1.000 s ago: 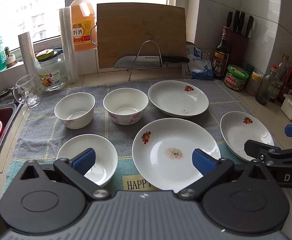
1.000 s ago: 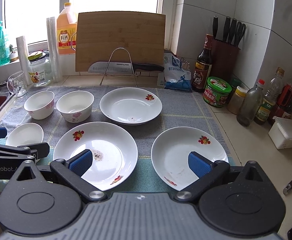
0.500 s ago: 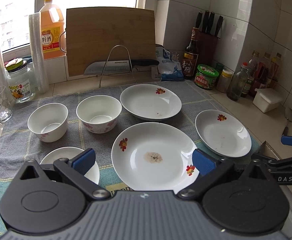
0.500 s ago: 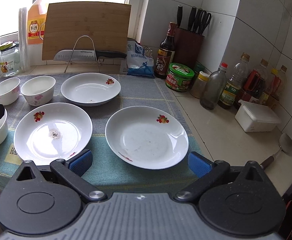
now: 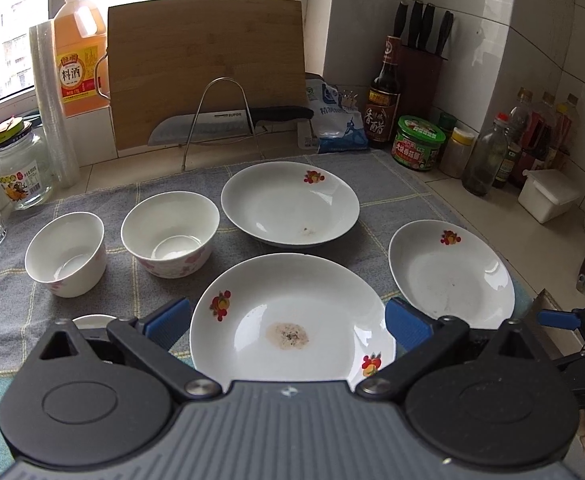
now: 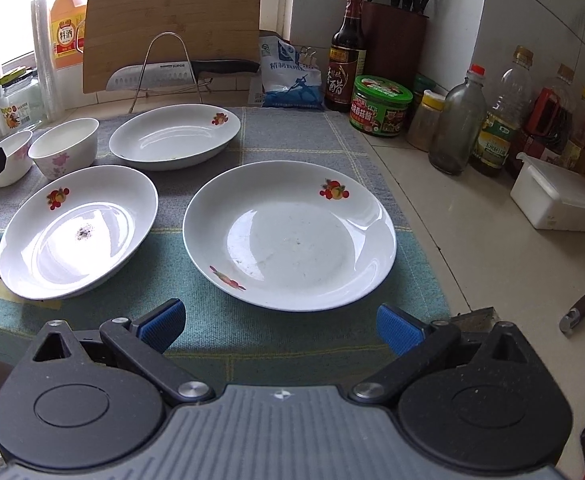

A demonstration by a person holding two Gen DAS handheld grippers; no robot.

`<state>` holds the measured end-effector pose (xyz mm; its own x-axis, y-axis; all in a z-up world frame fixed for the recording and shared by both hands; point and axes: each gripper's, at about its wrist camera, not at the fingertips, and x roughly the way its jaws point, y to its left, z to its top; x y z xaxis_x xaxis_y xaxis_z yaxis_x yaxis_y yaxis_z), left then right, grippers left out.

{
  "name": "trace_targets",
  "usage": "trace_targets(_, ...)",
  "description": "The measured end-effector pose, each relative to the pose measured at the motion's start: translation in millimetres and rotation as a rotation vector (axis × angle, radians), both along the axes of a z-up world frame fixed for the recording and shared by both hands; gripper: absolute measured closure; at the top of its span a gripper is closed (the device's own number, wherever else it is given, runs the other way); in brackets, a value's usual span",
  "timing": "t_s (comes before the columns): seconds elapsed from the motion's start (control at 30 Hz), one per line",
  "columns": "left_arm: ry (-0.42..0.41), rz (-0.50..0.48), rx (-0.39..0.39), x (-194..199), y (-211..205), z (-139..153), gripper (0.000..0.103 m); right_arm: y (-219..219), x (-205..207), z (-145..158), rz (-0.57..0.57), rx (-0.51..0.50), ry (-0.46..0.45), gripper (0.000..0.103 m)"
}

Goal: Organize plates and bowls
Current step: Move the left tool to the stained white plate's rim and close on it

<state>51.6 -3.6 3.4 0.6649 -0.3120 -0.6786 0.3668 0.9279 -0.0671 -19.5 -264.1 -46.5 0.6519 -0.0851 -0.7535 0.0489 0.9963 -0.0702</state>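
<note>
Both views have swung rightward. Left gripper [image 5: 286, 322], jaws wide and empty, now frames the stained centre plate [image 5: 292, 316] on the towel [image 5: 388, 176]. Right gripper [image 6: 278, 322], equally wide and empty, faces the right plate [image 6: 290, 234]. Judgement: stacking has not begun; plates come first.
</note>
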Motion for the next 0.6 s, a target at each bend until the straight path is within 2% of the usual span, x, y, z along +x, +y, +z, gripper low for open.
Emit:
trace_targets(0.37,-0.004,-0.096,0.081,30.7,-71.9,-3.7,0.001,-36.0,28.3,-39.1,0.048,0.039,0.047,0.0)
trace_targets(0.6,0.011,-0.141,0.102,40.5,-100.7,-11.5,0.001,-40.0,42.6,-44.8,0.104,0.048,0.051,0.0)
